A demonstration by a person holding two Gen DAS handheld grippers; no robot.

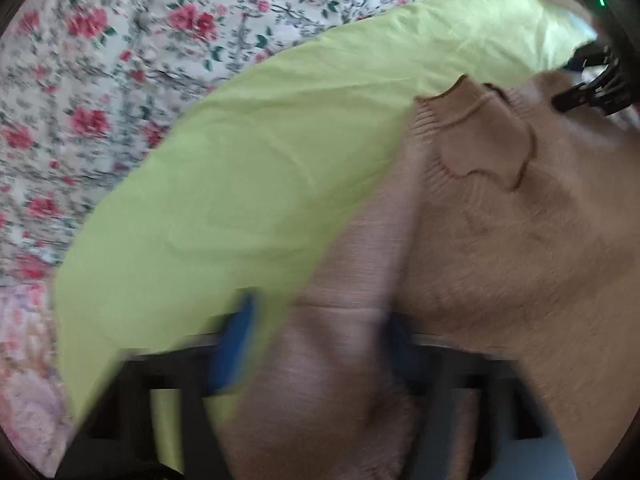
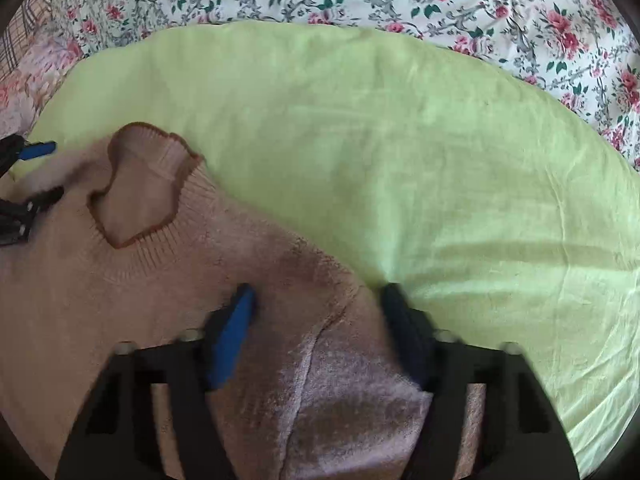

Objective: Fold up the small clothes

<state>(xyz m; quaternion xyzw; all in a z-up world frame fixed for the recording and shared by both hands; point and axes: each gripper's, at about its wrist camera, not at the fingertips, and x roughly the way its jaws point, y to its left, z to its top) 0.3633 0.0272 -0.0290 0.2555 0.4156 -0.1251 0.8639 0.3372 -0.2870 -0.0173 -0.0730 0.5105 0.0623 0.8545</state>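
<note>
The left gripper (image 1: 316, 344) is pinching a bunched fold of the tan sweater (image 1: 500, 240) at one shoulder, beside the ribbed neckline (image 1: 480, 148); its blue pad (image 1: 236, 344) is showing against the lime-green cloth (image 1: 240, 168), and knit is filling the gap between the fingers. This view is blurred, so the exact seam being held is hard to tell. The sweater is lying on the green cloth, which is spread over a floral bedspread (image 1: 80, 80).

Further right, the right gripper (image 2: 316, 336) is clamping the other shoulder near the sleeve seam, knit again bunched between its fingers and its blue pad (image 2: 232, 344) pressing into the fabric.

Judging from this, the person is taking hold of both shoulders as the opening grip of a fold, with the garment not yet folded. The next move likely calls for lifting both corners evenly, keeping the neckline centred, and carrying the top edge over towards the hem without dragging the green cloth along.

No brand, label or writing is readable anywhere.
</note>
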